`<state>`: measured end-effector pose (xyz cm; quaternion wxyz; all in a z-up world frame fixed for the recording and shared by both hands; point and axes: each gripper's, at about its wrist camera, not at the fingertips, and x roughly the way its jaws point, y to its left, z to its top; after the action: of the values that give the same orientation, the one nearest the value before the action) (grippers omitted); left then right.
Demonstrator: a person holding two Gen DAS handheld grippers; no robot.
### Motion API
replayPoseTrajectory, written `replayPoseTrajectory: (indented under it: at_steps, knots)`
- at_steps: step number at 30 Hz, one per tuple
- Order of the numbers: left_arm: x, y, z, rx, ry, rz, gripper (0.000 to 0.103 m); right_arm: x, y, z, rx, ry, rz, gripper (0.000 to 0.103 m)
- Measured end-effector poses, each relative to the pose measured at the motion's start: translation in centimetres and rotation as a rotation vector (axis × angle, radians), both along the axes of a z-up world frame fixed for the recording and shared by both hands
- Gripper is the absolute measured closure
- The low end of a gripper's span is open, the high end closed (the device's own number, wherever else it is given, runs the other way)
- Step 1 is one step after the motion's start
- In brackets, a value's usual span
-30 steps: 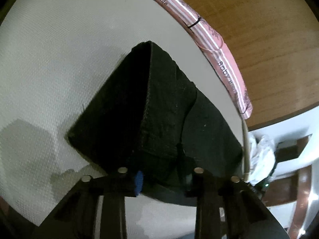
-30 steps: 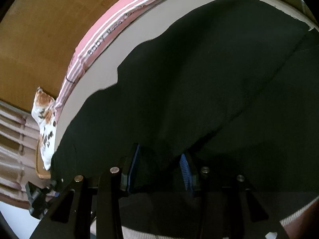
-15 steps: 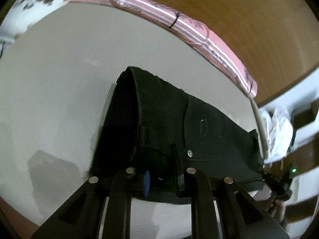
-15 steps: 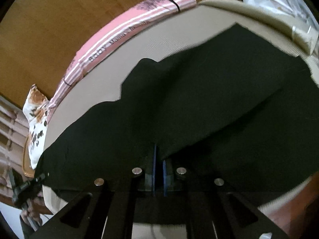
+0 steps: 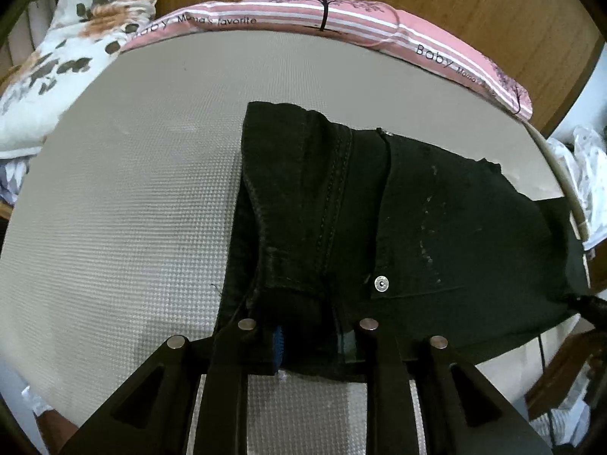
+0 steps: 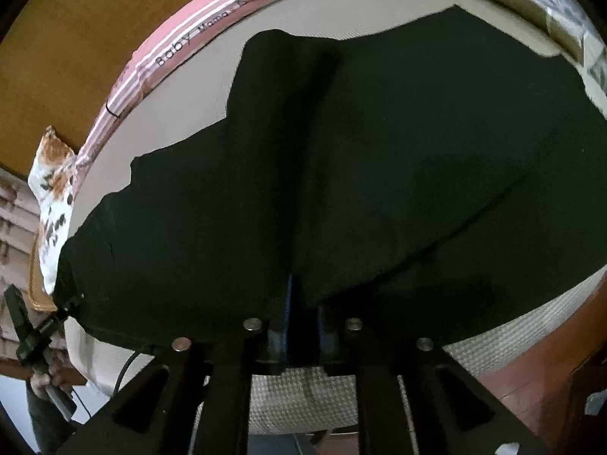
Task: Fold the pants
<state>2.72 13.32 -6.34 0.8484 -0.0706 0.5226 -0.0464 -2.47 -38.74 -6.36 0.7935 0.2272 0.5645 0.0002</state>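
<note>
Black pants, waistband bunched, silver rivet showing, on textured mat.

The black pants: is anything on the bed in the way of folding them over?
Nothing visible is. Both the left claw and right claw already have the black pants edge between their opening jaws. The mat beside the pants is bare; the pink striped cloth and flowered pillow lie at the far edge.
</note>
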Motion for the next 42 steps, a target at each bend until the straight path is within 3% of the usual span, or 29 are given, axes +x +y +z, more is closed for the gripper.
replayPoseTrajectory:
  at_steps: [6, 10, 13, 16, 20, 23, 28, 31, 37, 42]
  knots:
    - [-0.5, -0.6, 1.0, 0.029, 0.025, -0.012, 0.073, -2.0, -1.3, 3.1, -0.013, 0.013, 0.037, 0.075]
    - [-1.7, -1.4, 2.7, 0.080, -0.005, -0.062, 0.066, -3.9, -4.2, 6.0, -0.051, 0.036, 0.058, 0.074]
    - [-3.1, -2.2, 4.0, 0.135, -0.057, -0.083, 0.064, -4.6, -6.8, 7.8, -0.134, 0.037, 0.049, 0.074]
    - [-4.7, -3.5, 4.7, 0.206, -0.127, -0.091, 0.062, -5.0, -10.7, 8.4, -0.154, 0.000, -0.015, 0.074]
    - [-5.5, -4.4, 4.7, 0.271, -0.160, -0.056, 0.062, -5.0, -15.5, 6.0, -0.053, -0.050, -0.170, 0.074]
    - [-5.4, -3.3, 4.7, 0.240, -0.149, 0.005, 0.062, -4.0, -17.6, 3.4, -0.008, -0.045, -0.250, 0.074]
    - [-5.4, -0.7, 5.8, 0.046, -0.124, 0.076, 0.062, -2.2, -21.1, 1.1, 0.003, -0.055, -0.335, 0.074]
    - [-6.0, -1.6, 7.0, 0.076, -0.179, 0.058, 0.055, -1.1, -22.9, 0.4, -0.023, -0.058, -0.361, 0.074]
    - [-5.4, -8.1, 7.9, 0.073, -0.239, -0.112, 0.050, 0.5, -25.1, -0.7, -0.010, -0.102, -0.400, 0.079]
    - [-3.7, -15.9, 6.2, 0.058, -0.209, -0.314, 0.050, 1.4, -26.0, -1.0, -0.007, -0.122, -0.417, 0.086]
